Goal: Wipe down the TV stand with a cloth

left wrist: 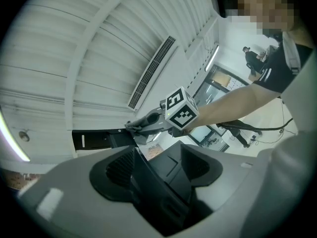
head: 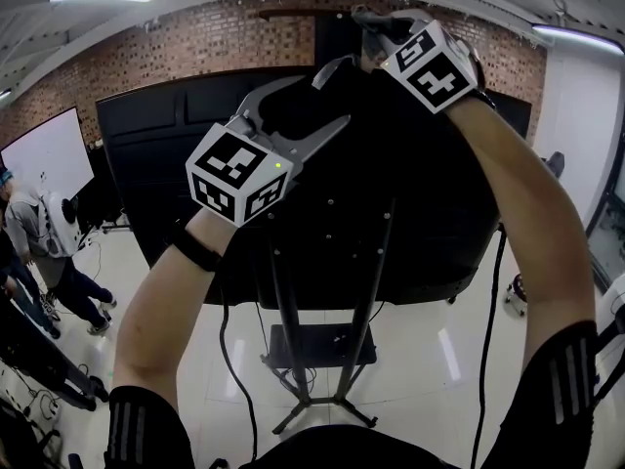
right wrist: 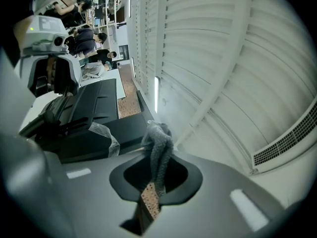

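Note:
In the head view both grippers are raised at the top edge of the black TV (head: 391,213), seen from behind on its black stand (head: 317,345). My right gripper (head: 369,25) is shut on a grey cloth (right wrist: 159,150), which hangs from its jaws against the TV's top (right wrist: 99,108). The left gripper view shows the same cloth (left wrist: 132,128) at the right gripper's tip. My left gripper (head: 327,101) is open, with its jaws straddling the TV's top edge (left wrist: 158,182); whether the pads touch it is unclear.
The stand's legs (head: 332,413) rest on a glossy white floor with cables (head: 229,360) trailing down. People (head: 39,252) stand at the left near a whiteboard (head: 49,154). A brick wall (head: 195,42) is behind. Clear plastic wrap (right wrist: 106,135) clings to the TV's top.

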The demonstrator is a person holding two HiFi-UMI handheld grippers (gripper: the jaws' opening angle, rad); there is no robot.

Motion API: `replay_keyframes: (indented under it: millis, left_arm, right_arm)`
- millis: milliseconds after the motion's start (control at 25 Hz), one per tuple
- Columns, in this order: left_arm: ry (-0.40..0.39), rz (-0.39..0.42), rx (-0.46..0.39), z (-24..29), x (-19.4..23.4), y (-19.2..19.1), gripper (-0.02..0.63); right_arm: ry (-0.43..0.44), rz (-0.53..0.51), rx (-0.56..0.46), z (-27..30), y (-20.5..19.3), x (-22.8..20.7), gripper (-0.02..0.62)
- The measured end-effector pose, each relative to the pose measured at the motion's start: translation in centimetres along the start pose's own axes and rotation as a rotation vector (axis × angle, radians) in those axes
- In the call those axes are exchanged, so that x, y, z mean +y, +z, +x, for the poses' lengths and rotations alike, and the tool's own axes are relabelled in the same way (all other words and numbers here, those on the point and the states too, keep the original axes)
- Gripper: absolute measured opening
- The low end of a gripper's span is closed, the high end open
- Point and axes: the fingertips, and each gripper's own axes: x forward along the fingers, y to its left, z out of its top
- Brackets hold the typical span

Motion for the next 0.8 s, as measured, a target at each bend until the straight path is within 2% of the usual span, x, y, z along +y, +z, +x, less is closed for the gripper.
replay_keyframes:
  millis: [360,640,800]
  left_arm:
    - [0.002,-0.029,0.016,-0.9,0.0,-1.4,0.313]
    - [0.008,-0.062,0.041,-2.3,-0.5,-3.3,0.313]
    - [0.004,-0.088,0.041,-3.2,-1.3,-4.6,0.313]
  right_arm:
    - [0.116,-0.140,-0.094,0.9,3.8,4.6,0.023]
    - [0.234,-0.131,-0.075,0.4,3.8,9.0,0.021]
    - [0.277,-0.172,-0.054,-0.2,2.7,12.1,0.021]
